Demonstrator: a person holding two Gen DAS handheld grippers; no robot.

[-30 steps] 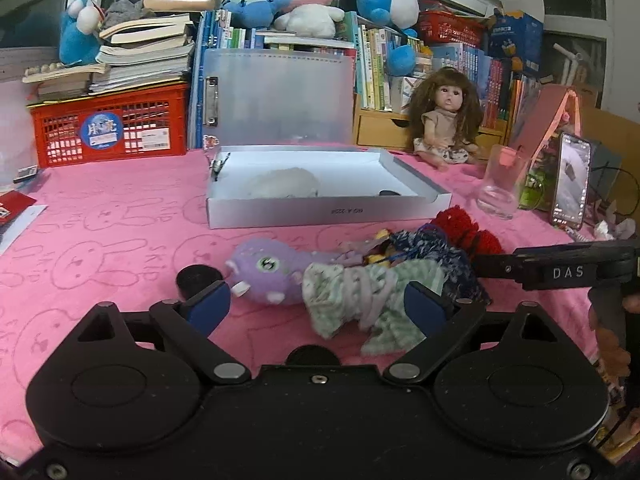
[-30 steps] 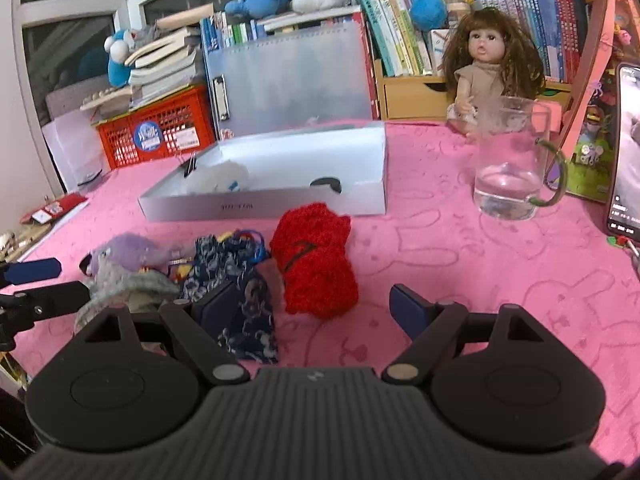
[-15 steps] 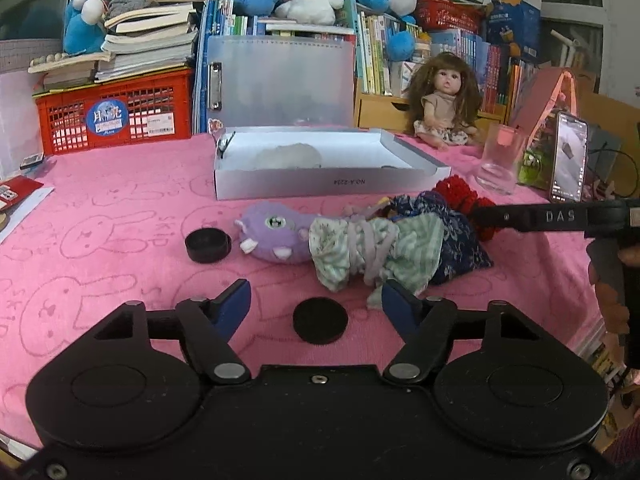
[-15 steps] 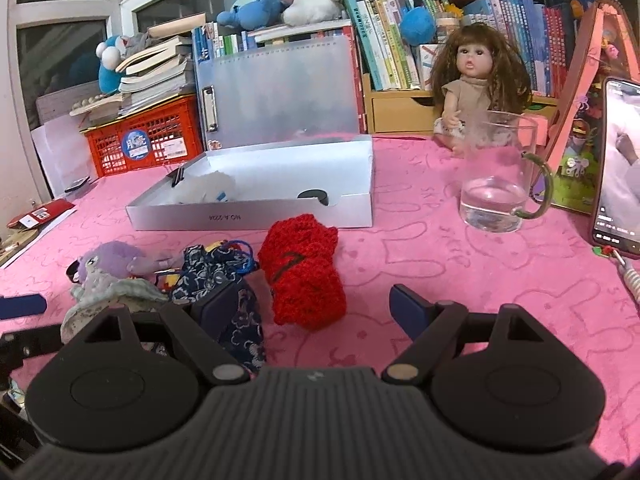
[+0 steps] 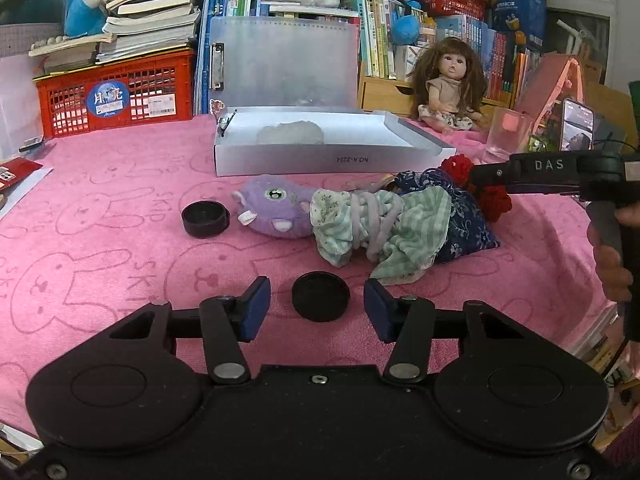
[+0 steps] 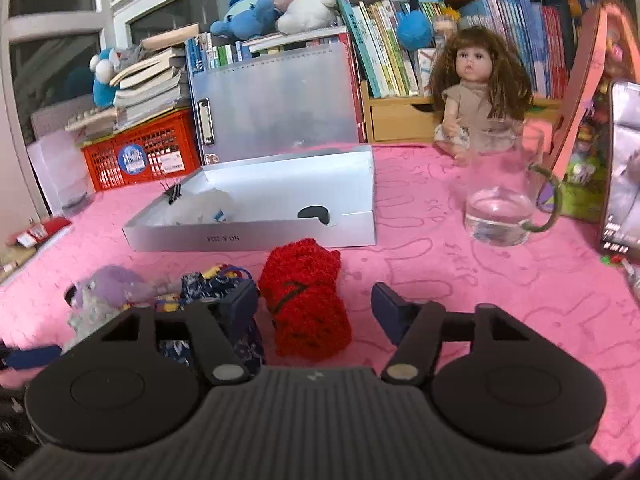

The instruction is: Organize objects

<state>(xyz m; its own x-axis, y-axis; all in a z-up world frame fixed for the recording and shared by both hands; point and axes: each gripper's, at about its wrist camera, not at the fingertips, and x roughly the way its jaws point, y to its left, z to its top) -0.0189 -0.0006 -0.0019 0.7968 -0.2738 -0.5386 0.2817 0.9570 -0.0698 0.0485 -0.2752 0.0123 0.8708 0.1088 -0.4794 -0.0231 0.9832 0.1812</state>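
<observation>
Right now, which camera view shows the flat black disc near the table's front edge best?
The left wrist view: the flat black disc lies fully visible between the closing left gripper's blue pads, untouched. The right wrist view does not show it.

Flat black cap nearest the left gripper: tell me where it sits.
In the left wrist view the flat black cap lies on the pink cloth between the closing left gripper fingers, untouched, just before the striped bundle.

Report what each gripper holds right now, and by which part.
Nothing is held yet. The left gripper is closing around the flat black lid, pads clear of its sides. The right gripper is closing around the red knitted roll, not gripping.
</observation>
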